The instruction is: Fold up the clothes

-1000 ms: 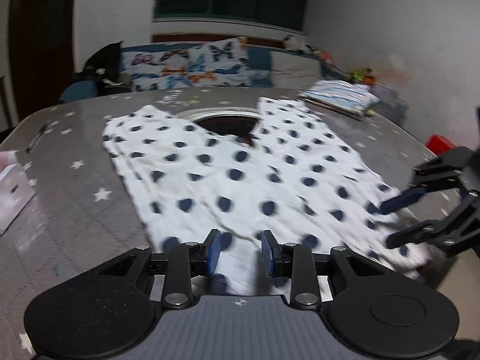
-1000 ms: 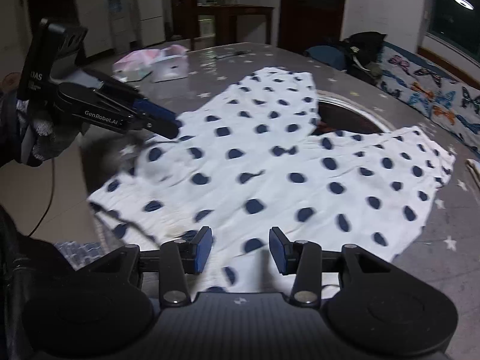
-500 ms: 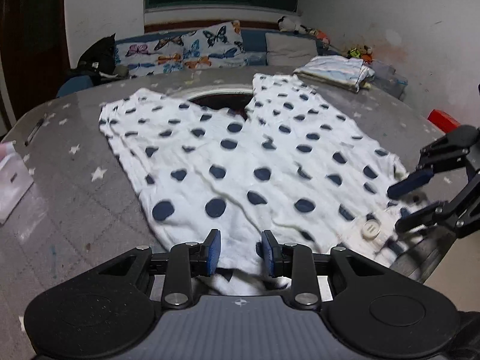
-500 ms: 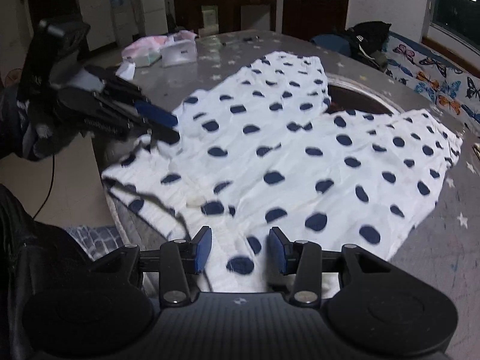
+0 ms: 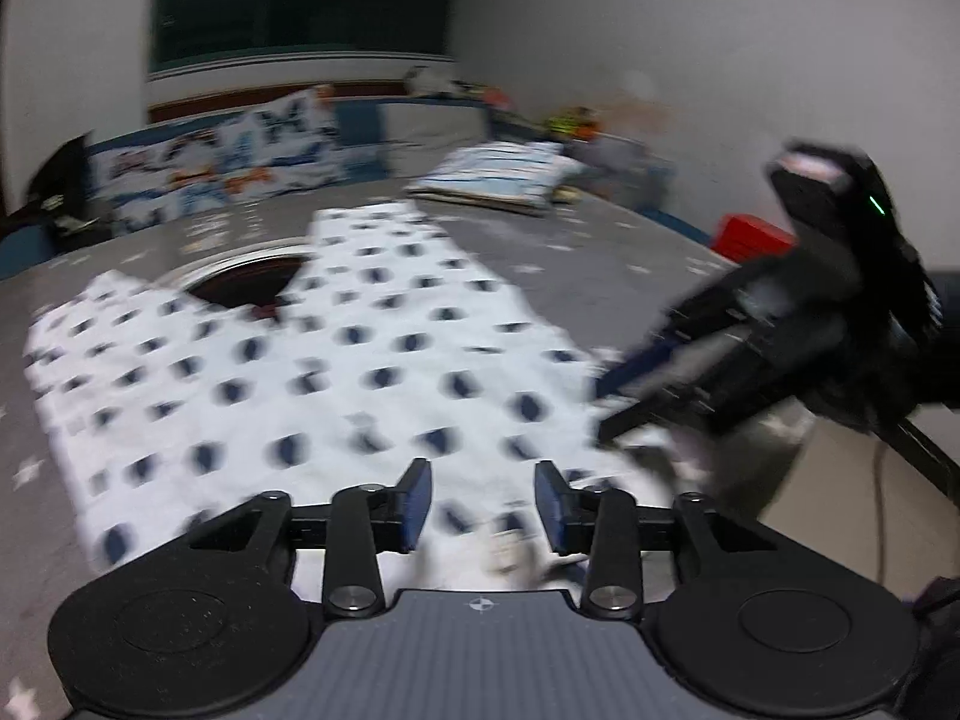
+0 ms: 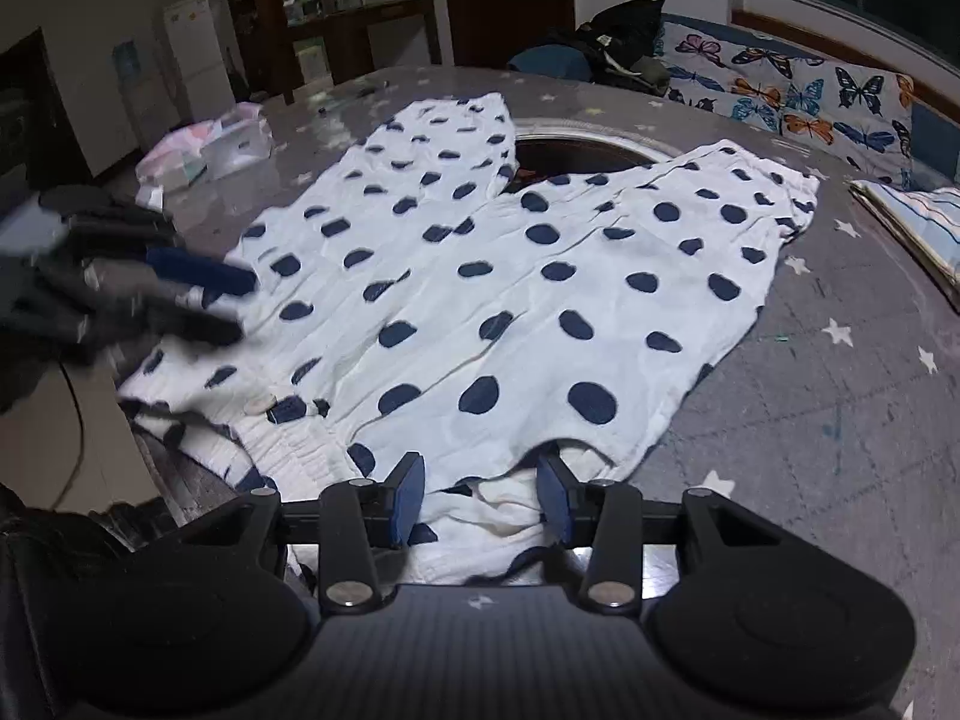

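Table (image 6: 840, 396): grey, star-printed; extends ahead of both grippers.
Polka-dot garment (image 6: 480, 300): white with navy dots, spread flat on the table ahead of both grippers, near hem under their fingertips.
Left gripper (image 5: 483, 501): jaws opening; blurred hem lies between the pads, not pressed.
Right gripper (image 6: 480, 495): jaws partly apart; bunched hem between them, whether gripped cannot be told.
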Demonstrator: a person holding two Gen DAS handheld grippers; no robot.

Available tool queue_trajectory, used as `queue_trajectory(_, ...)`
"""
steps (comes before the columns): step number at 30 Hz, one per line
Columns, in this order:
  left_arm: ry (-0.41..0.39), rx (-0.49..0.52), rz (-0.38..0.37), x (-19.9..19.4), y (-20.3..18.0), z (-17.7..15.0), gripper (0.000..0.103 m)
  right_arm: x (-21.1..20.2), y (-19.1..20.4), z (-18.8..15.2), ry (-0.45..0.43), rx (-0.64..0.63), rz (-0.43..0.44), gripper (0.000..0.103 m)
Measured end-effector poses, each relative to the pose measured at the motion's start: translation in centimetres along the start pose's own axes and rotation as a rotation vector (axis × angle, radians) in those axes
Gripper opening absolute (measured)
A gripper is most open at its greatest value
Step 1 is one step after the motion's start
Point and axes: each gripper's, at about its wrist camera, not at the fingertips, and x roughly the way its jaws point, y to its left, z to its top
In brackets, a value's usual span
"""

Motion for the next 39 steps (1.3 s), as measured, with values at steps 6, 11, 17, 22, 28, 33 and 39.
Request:
queue_trajectory(6, 0.026, 0.122, -0.101, 3.2, -4.2, 1.1, 0.051, -2.2, -2.6, 0.5, -0.065, 0.101, -0.051, 0.042)
queue_trajectory(11, 0.080, 0.189, -0.103, 6.4, -6.6, 1.2, 0.050, -2.8, -4.9, 0.3, -0.085, 0.175, -0.103, 0.042)
queue_trajectory(17, 0.133, 0.187, -0.068, 8.9, -7.2, 0.8, 0.035, -2.6, -7.5, 0.3, -0.093, 0.245, -0.129, 0.042)
queue_trajectory(22, 0.108, 0.084, -0.116, 8.0, -5.2, 1.6, 0.013, -1.7, -10.2, 2.1, -0.108, 0.263, -0.156, 0.041)
queue_trajectory(28, 0.026, -0.108, -0.195, 4.7, -1.0, 2.6, 0.011, 1.4, -14.9, 6.5, -0.129, 0.295, -0.206, 0.041)
queue_trajectory(33, -0.003, -0.210, -0.235, 3.7, 1.5, 3.0, 0.011, 5.9, -19.0, 10.9, -0.129, 0.321, -0.231, 0.041)
queue_trajectory(39, -0.009, -0.285, -0.261, 3.3, 3.6, 3.1, 0.011, 11.7, -22.8, 15.4, -0.109, 0.328, -0.252, 0.041)
